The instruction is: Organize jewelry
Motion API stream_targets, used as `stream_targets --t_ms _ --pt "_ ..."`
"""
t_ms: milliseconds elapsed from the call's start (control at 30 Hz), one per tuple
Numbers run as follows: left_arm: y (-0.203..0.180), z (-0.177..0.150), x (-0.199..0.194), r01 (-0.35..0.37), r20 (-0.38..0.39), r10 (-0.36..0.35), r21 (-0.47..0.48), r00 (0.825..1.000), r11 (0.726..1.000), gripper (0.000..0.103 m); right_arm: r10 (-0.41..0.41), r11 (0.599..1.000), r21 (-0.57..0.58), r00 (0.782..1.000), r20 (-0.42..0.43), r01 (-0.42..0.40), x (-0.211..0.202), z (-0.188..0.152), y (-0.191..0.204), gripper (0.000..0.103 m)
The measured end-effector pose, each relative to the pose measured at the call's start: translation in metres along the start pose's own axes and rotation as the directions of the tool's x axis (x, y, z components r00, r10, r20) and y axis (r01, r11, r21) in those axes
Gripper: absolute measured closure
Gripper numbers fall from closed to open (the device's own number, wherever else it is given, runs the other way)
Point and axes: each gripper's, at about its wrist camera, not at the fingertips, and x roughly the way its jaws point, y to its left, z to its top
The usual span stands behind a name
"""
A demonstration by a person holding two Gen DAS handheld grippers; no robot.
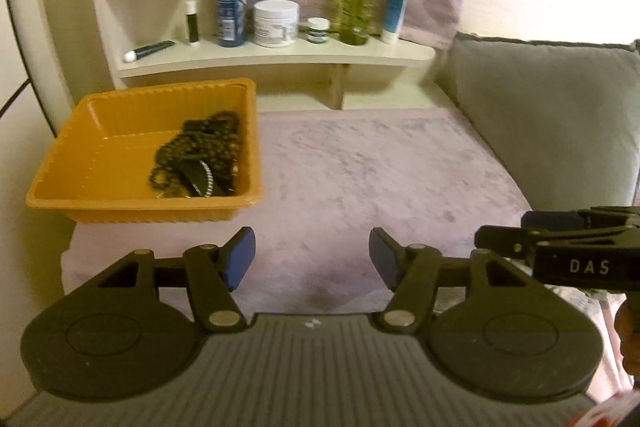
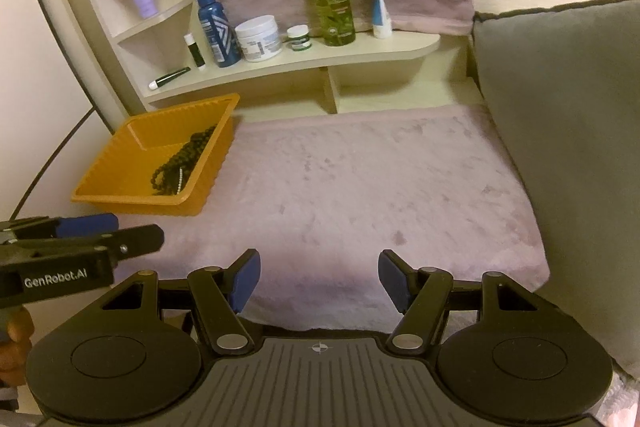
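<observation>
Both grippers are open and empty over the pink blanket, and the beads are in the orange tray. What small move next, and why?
Probably ease the left gripper forward-left toward the orange tray: it is the nearer one, and the dark bead necklaces lie tangled in one heap, the only jewelry visible.

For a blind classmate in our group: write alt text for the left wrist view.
An orange tray holding dark beaded jewelry sits on a pink plush cover. The open left gripper hovers empty; the right gripper enters from the right. Toiletry bottles line a shelf behind.
</observation>
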Motion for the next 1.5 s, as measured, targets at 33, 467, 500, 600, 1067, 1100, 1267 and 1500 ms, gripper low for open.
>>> stream_targets --t_ms 33,467,500,600,1067,1100,1267,1500 --pt "-0.0019 -0.0009 0.0002 0.004 -0.002 -0.004 0.003 1.000 1.000 0.042 -0.001 1.000 0.002 1.000 0.000 0.001 -0.0008 -0.0007 -0.0008 0.038" --pt "-0.0087 -0.0019 -0.0049 0.012 0.000 -0.012 0.016 1.000 1.000 0.042 0.003 1.000 -0.009 1.000 0.001 -0.003 -0.0019 -0.0015 0.0008 0.038" --pt "-0.0089 -0.0020 -0.0049 0.015 0.000 -0.015 0.016 1.000 1.000 0.042 0.006 1.000 -0.008 1.000 0.001 -0.006 -0.0019 -0.0012 0.0008 0.038" --pt "-0.0090 -0.0020 -0.0047 0.016 -0.002 -0.016 0.018 1.000 1.000 0.042 0.003 1.000 -0.013 1.000 -0.002 -0.003 -0.0018 -0.0008 0.0010 0.038" --pt "-0.0094 -0.0010 -0.0044 0.018 -0.001 -0.018 0.017 1.000 1.000 0.042 0.010 1.000 -0.015 1.000 0.002 -0.010 -0.0007 -0.0012 0.0039 0.038" --pt "-0.0095 -0.0011 -0.0048 0.018 -0.001 -0.018 0.017 1.000 1.000 0.042 0.010 1.000 -0.015 1.000 0.002 -0.010 -0.0006 -0.0011 0.0042 0.038" --pt "-0.0095 -0.0009 -0.0047 0.017 -0.001 -0.017 0.016 1.000 1.000 0.042 0.013 1.000 -0.018 1.000 0.002 -0.012 -0.0005 -0.0005 0.0041 0.038" --pt "-0.0099 -0.0008 -0.0048 0.018 -0.003 -0.018 0.015 1.000 1.000 0.042 0.013 1.000 -0.017 1.000 0.002 -0.013 0.0002 -0.0001 0.0060 0.038"
